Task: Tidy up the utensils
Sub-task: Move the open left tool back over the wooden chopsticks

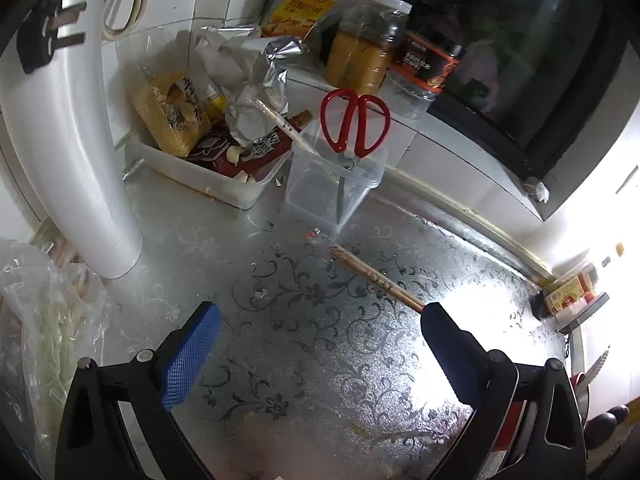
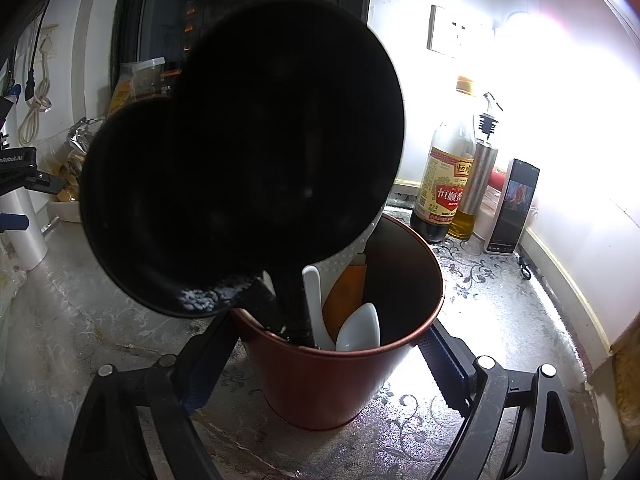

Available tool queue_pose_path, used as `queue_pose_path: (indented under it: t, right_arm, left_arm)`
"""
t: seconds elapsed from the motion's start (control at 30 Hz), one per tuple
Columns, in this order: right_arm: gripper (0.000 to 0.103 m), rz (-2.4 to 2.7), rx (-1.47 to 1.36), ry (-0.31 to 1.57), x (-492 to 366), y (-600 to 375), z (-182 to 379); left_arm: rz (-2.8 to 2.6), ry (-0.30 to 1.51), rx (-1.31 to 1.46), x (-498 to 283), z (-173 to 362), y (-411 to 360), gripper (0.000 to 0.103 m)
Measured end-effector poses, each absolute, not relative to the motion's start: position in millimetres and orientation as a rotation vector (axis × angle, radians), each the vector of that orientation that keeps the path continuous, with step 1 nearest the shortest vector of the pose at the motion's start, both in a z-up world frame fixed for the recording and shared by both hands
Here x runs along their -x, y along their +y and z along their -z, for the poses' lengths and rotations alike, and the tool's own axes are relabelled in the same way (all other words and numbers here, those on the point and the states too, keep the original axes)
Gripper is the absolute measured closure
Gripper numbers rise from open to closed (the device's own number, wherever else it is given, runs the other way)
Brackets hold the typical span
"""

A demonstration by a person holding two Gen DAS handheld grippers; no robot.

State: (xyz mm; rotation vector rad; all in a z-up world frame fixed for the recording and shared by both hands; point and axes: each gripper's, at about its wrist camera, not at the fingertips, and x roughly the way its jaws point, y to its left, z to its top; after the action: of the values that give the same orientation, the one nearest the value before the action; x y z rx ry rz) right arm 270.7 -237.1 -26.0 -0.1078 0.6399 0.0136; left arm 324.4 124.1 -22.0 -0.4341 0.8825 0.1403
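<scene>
Left gripper (image 1: 320, 320) spread empty, chopstick (image 1: 376, 278) tip hidden, right gripper (image 2: 326, 344) clasping red cup (image 2: 340, 380).

1. Counter (image 1: 312, 320): glossy silvery surface with a floral pattern.
2. Container (image 1: 332, 184): clear smooth plastic.
3. Chopsticks (image 1: 376, 278): pale matt wood.
4. Cup (image 2: 332, 380): smooth reddish metallic sheen.
5. Spoon (image 2: 360, 330): glossy white.

In the left wrist view the table (image 1: 304, 320) lies bare from the near edge to the far clutter, except for a chopstick (image 1: 376, 278) lying slantwise at centre. A white pipe (image 1: 68, 152) blocks the left; a clear container (image 1: 334, 184) and tray (image 1: 224, 184) close the far side. In the right wrist view a red cup (image 2: 332, 376) fills the right tool (image 2: 320, 360), with bottles (image 2: 444, 184) far right.
</scene>
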Motion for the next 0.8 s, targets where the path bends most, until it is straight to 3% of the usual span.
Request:
queue_pose_path:
  t: [0.47, 0.8]
  right_arm:
    - [0.012, -0.008, 0.117, 0.643, -273, -234, 26]
    - [0.012, -0.002, 0.13, 0.645, -271, -235, 25]
  left_arm:
    - [-0.083, 0.906, 0.534, -381, 57, 142, 0.003]
    - [-0.094, 1.088, 0.556, -438, 93, 131, 0.003]
